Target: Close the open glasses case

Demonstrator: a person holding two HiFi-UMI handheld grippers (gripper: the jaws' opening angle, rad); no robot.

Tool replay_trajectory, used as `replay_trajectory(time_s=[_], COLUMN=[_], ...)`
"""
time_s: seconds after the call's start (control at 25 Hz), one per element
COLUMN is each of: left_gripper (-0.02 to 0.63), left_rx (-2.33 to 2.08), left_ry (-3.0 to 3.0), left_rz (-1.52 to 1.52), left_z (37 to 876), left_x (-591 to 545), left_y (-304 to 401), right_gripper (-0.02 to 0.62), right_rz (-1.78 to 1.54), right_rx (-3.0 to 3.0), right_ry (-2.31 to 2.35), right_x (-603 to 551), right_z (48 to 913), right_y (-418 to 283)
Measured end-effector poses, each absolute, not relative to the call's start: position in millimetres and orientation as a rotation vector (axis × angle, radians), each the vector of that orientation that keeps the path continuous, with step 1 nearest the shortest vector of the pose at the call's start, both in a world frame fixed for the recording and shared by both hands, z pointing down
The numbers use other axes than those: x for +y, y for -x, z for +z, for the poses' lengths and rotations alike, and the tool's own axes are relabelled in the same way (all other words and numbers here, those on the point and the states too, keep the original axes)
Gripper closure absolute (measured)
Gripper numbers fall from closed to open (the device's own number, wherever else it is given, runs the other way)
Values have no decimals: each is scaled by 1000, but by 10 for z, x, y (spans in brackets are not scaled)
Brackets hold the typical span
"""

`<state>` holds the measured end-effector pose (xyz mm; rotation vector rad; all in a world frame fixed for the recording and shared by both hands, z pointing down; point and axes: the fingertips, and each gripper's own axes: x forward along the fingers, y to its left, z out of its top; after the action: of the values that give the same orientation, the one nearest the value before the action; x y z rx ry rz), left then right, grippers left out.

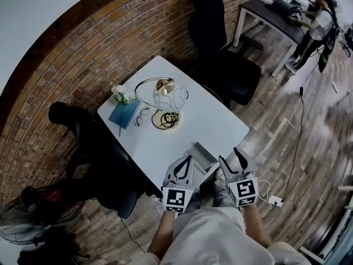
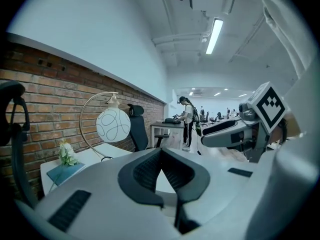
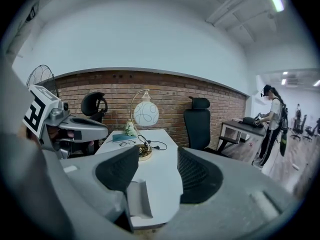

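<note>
The open glasses case (image 1: 201, 154), pale grey, lies at the near edge of the white table (image 1: 165, 142), between my two grippers. In the right gripper view the glasses case (image 3: 138, 199) sits low, just beside the left jaw. My left gripper (image 1: 187, 161) hovers at the case's left end with its pads (image 2: 145, 171) meeting at the tips and nothing between them (image 2: 161, 154). My right gripper (image 1: 232, 158) is just right of the case, its jaws spread apart and holding nothing (image 3: 158, 155).
Farther back on the table stand a globe lamp (image 1: 164, 95) with a coiled cable, spectacles (image 1: 141, 116), a teal notebook (image 1: 124, 113) and white flowers (image 1: 120, 93). Black office chairs (image 1: 223, 59) (image 1: 91, 142) flank the table. A person (image 1: 319, 21) works at a far desk.
</note>
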<state>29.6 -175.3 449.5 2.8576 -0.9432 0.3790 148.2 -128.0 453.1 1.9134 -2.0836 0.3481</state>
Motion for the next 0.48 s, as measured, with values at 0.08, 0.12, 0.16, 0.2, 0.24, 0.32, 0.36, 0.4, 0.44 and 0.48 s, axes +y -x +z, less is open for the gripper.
replay_trajectory(time_s=[0.08, 0.12, 0.16, 0.2, 0.24, 0.32, 0.36, 0.4, 0.44, 0.48], left_gripper=[601, 601, 601, 601, 601, 601, 601, 601, 601, 601], left_rx=[-978, -995, -1011, -1026, -1038, -1060, -1070, -1079, -1088, -1096], left_ry=[-2827, -2812, -2798, -2785, -2772, -2748, -2736, -2724, -2712, -2701], left_rz=[392, 400, 409, 419, 430, 445, 450, 456, 463, 470], left_z=[4577, 4620, 4664, 4709, 4752, 4836, 4875, 4912, 4946, 4979], left_x=[-1751, -1743, -1733, -1724, -1719, -1715, -1716, -1718, -1719, -1721], left_y=[-313, -320, -329, -342, -360, -400, -416, -426, -433, -439], right_gripper=[351, 351, 351, 351, 351, 351, 351, 351, 351, 351], right_rz=[362, 368, 373, 379, 384, 391, 397, 406, 413, 418], right_rx=[-2107, -2118, -2128, -2138, -2147, -2163, -2168, -2173, -2177, -2181], right_ry=[-1871, -1849, -1826, -1805, -1785, -1750, -1733, -1715, -1699, -1685], right_x=[-1315, -1326, -1331, -1336, -1341, -1360, -1372, -1384, -1397, -1412], right_z=[4609, 4646, 4685, 4726, 4766, 4840, 4877, 4912, 4944, 4973], right_y=[-1498, -1503, -1510, -1520, -1535, -1568, -1579, -1587, -1593, -1600])
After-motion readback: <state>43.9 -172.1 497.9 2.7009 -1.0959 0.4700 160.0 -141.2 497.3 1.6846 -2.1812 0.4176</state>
